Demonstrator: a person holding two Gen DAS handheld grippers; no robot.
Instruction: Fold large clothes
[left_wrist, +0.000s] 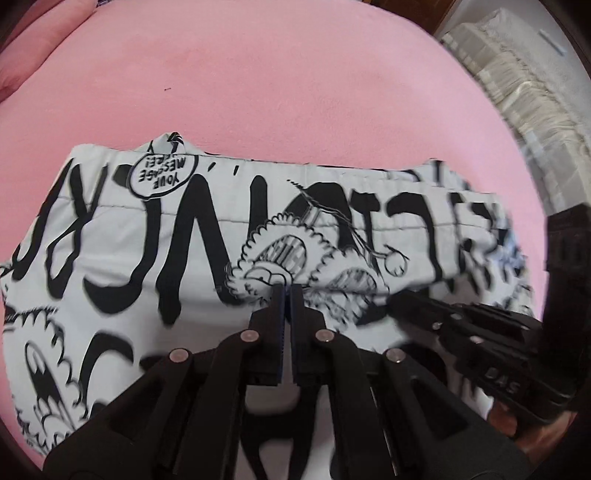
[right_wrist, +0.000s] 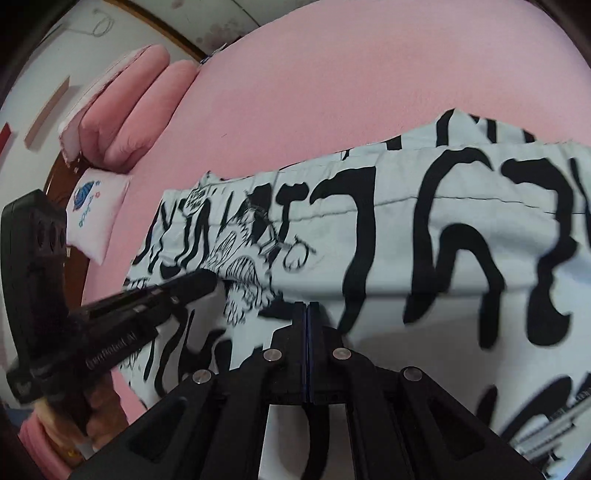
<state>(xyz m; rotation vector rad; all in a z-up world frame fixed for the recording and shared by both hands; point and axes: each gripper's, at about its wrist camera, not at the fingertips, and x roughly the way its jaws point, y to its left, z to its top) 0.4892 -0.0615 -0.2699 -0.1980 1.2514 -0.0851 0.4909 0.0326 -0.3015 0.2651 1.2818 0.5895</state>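
Observation:
A large white garment with black cartoon lettering (left_wrist: 155, 236) lies partly folded across the pink bed; it also fills the right wrist view (right_wrist: 461, 236). My left gripper (left_wrist: 287, 290) is shut, its tips pinching a raised fold of the garment near a fuzzy cartoon figure. My right gripper (right_wrist: 307, 306) is shut on the same raised fold. The right gripper shows at the right of the left wrist view (left_wrist: 399, 299), and the left gripper at the left of the right wrist view (right_wrist: 207, 284). They sit close side by side.
The pink bed sheet (left_wrist: 277, 81) stretches beyond the garment. Pink pillows (right_wrist: 136, 107) and a small white cushion (right_wrist: 96, 214) lie at the bed's far left. A cream textured cover (left_wrist: 517, 96) sits past the bed's right edge.

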